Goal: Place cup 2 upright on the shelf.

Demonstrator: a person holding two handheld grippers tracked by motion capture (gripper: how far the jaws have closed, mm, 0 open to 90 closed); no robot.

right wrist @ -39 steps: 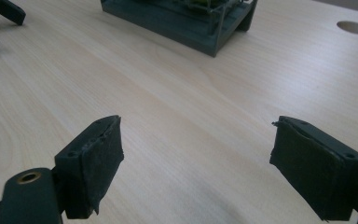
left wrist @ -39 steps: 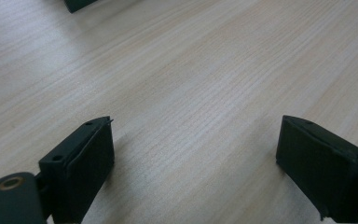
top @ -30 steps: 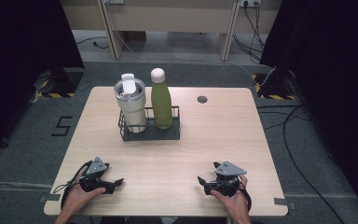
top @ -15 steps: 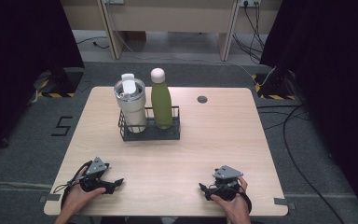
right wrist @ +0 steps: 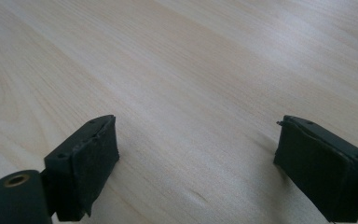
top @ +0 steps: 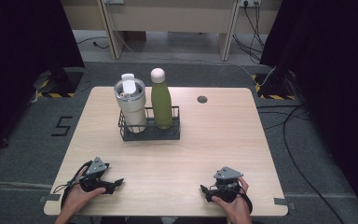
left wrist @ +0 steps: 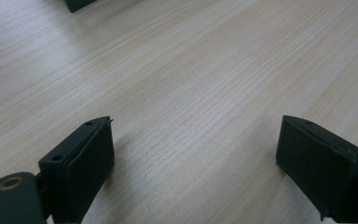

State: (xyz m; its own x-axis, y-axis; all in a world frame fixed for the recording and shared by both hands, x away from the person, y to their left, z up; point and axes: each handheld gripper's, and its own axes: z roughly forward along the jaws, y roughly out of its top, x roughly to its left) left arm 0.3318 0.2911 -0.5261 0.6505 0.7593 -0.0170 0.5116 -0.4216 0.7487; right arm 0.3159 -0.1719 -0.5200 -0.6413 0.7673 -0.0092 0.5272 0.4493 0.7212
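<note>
Now, left gripper [top: 114,183]: fingers wide, over bare worktop [top: 223,135].
Right gripper [top: 204,192]: fingers wide, seemingly resting low.
Bottle [top: 161,100], tumbler [top: 130,103]: in rack [top: 150,133], far side.

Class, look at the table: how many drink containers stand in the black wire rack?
2. The white lidded tumbler stands in the left end of the black wire rack; the green bottle with a pale cap stands beside it, on its right. Nothing looks hidden behind them.

readable marks | "5" [top: 62,125] | black numeral on grey floor [top: 23,140], left of table [top: 242,140]
</note>
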